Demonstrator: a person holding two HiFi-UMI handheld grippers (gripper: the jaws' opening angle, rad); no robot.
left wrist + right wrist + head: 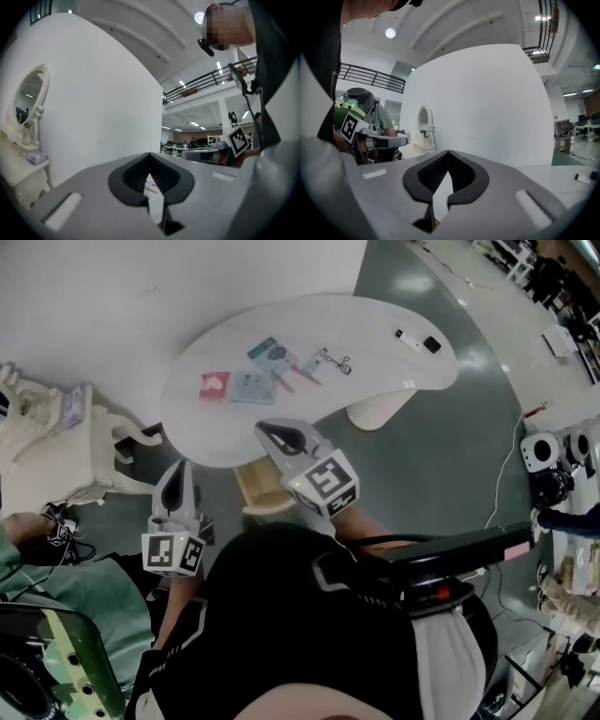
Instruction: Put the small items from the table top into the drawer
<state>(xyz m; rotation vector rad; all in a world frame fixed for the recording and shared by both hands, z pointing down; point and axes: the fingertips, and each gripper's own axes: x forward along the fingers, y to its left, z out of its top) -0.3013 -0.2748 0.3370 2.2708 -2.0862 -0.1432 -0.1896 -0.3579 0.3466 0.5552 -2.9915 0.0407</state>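
On the white curved table (375,324) lie several small items: a red packet (214,384), a teal card (251,387), a second teal packet (272,352), a metal eyelash curler (330,360), and a white and black pair (418,339) at the far right. Below the table's near edge a tan drawer (253,486) stands open. My right gripper (265,428) is shut and empty over the table's near edge, above the drawer. To the left and short of the table, my left gripper (182,467) is also shut and empty. Each gripper view shows closed tips (150,157) (448,153) with nothing between them.
An ornate white vanity (56,442) with an oval mirror (28,101) stands at the left by the white wall. A person in green (56,587) sits at the lower left. The table's ribbed pedestal (375,411) and machines with cables (553,465) are at the right.
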